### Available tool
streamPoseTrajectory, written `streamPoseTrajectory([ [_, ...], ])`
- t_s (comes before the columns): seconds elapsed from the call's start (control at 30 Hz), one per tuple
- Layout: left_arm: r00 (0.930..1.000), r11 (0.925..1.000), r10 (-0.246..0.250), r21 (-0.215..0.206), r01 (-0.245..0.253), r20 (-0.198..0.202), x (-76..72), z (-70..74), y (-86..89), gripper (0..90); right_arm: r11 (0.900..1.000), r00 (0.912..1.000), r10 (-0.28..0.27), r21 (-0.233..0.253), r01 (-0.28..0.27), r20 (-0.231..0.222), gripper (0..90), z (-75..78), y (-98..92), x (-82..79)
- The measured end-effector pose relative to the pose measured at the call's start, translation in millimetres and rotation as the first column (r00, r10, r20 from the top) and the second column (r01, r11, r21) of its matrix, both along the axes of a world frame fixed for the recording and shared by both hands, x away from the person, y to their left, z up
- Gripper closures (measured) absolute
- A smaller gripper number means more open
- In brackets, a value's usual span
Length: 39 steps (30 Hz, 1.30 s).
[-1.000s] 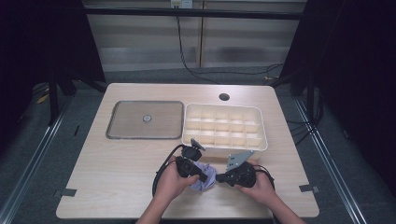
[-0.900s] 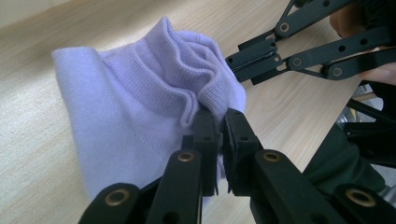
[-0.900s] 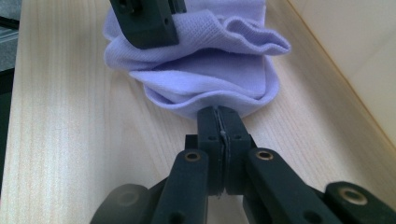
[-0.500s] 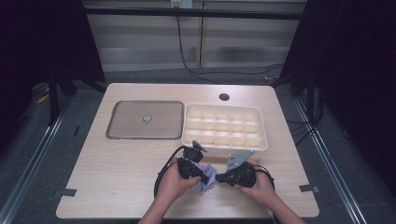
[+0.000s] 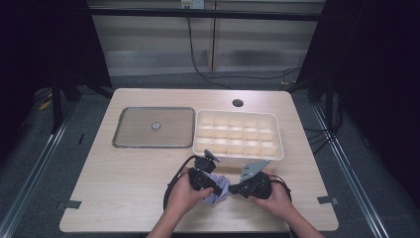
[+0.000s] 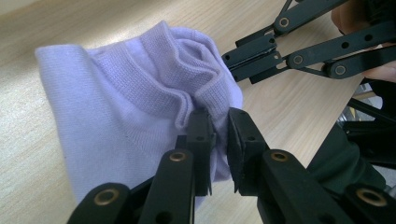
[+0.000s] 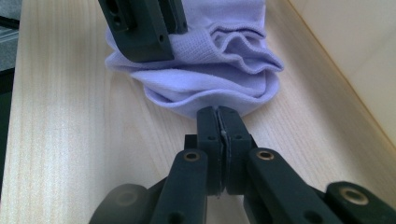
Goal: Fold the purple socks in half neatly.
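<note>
The lilac sock [image 6: 135,107] lies bunched on the desk [image 5: 124,173], soft, light and limp. Left tongs [image 6: 218,135] pinch its ribbed cuff fold; right tongs [image 7: 218,122] clamp its lower edge. Grip hems, not loose folds.

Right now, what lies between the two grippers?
A bunched lilac sock lies between the left gripper and the right gripper, seen in the high view.
</note>
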<state>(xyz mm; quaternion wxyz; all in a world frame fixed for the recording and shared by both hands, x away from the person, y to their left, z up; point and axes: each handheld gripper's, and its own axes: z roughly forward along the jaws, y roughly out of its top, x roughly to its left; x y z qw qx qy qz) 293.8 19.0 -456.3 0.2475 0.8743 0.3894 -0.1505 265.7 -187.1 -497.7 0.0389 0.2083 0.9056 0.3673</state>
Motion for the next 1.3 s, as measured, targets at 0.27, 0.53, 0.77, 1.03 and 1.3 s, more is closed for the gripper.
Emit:
streamPoseTrajectory([
  [0.27, 1.0, 1.0, -0.009, 0.003, 0.009, 0.003, -0.1, -1.3, -1.4, 79.6, 1.0, 1.0, 0.001, 0.001, -0.001, 0.001, 88.5, -0.1, 0.1, 0.2],
  [0.53, 0.9999, 1.0, -0.01, 0.001, 0.01, 0.005, -2.2, -1.6, -4.0, 77.3, 1.0, 1.0, 0.001, -0.001, -0.001, 0.001, 88.5, 0.1, 0.3, -0.1],
  [0.77, 0.9999, 0.9999, -0.016, -0.001, 0.016, 0.005, -2.9, 3.0, -2.6, 73.7, 1.0, 1.0, 0.002, -0.001, -0.002, 0.0, 88.5, 0.1, 0.2, 0.2],
  [1.03, 0.9992, 0.9991, 0.028, -0.033, -0.027, 0.028, 3.1, 14.7, 9.8, 71.9, 1.0, 1.0, 0.008, -0.004, -0.008, 0.007, 88.5, 0.0, 0.7, 0.2],
  [1.3, 0.9957, 0.9963, 0.084, 0.015, -0.085, 0.037, 12.3, 5.9, 14.1, 71.7, 1.0, 0.9999, 0.012, 0.001, -0.012, 0.005, 88.5, -0.4, 1.1, 1.0],
])
